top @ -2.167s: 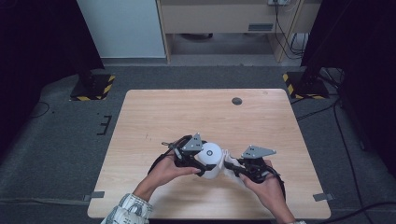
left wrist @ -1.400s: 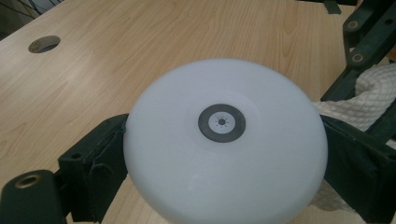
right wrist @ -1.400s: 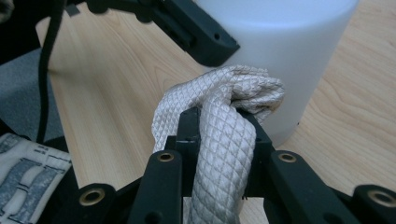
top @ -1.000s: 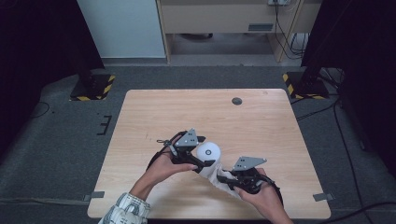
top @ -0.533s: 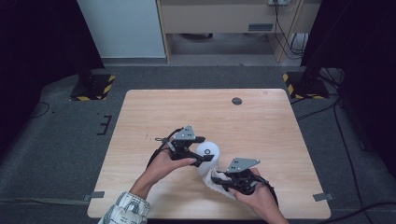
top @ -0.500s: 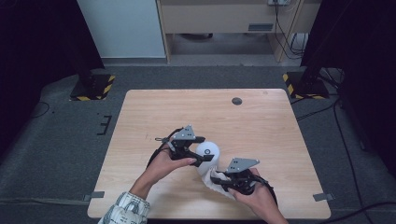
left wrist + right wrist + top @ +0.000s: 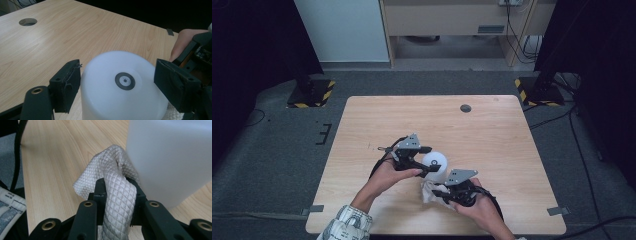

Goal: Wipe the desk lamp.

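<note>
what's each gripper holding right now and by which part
The right gripper is shut on a bunched fold of the quilted cloth. The left gripper straddles the white container, jaws closing in, grip unclear.

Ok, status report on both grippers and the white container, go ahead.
Left gripper jaws just been closing around white container, pads not clearly pressing. Right gripper shut on cloth, cloth against container's side. Table around them bare.

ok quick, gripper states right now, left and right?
Left gripper: jaws have just been closing around the white container; whether the pads touch it cannot be told.
Right gripper: shut on the quilted cloth.
</note>
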Demonstrator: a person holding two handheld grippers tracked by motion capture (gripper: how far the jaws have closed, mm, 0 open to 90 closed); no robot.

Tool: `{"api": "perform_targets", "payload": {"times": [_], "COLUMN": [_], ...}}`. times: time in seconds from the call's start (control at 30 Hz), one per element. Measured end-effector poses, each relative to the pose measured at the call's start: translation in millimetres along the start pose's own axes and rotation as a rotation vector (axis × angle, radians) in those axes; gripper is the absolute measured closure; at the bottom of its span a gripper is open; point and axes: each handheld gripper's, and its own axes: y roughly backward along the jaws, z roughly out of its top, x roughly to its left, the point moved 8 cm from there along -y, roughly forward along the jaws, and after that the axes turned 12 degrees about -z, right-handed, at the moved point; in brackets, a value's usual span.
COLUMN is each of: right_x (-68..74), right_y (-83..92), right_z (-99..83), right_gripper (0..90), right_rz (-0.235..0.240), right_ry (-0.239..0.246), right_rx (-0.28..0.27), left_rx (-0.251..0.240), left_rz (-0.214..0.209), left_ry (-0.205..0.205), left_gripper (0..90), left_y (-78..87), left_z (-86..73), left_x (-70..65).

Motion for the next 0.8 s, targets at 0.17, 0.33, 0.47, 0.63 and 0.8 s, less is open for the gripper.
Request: {"api": "perform_targets", "payload": {"times": [0.17, 0.33, 0.47, 0.63, 0.8], "right_x": [0.1, -5.6, -10.2, -5.7, -4.7], "right_y": [5.7, 22.5, 30.7, 6.5, -2.3], "right_z": [-1.5, 5.9, 12.7, -3.5, -9.1], "right_gripper": [73.5, 73.5, 73.6, 73.7, 73.7], "right_rz": [-0.014, -0.031, -0.033, -0.028, -0.024], "right_ry": [0.002, -0.026, -0.051, -0.038, -0.039], "right_rx": [-0.003, -0.054, -0.092, 0.001, 0.035], "left_rx": [0.003, 0.003, 0.005, 0.006, 0.001], "left_rz": [0.003, 0.007, 0.005, 0.004, 0.007], "left_ry": [-0.005, -0.008, -0.008, -0.014, -0.002], "left_gripper": [21.1, 21.2, 21.2, 22.3, 22.4], "left_y": [0.2, 0.2, 0.2, 0.3, 0.2], "left_z": [0.1, 0.3, 0.3, 0.5, 0.5], "left_x": [-1.1, -1.0, -1.1, -1.4, 0.3]}}
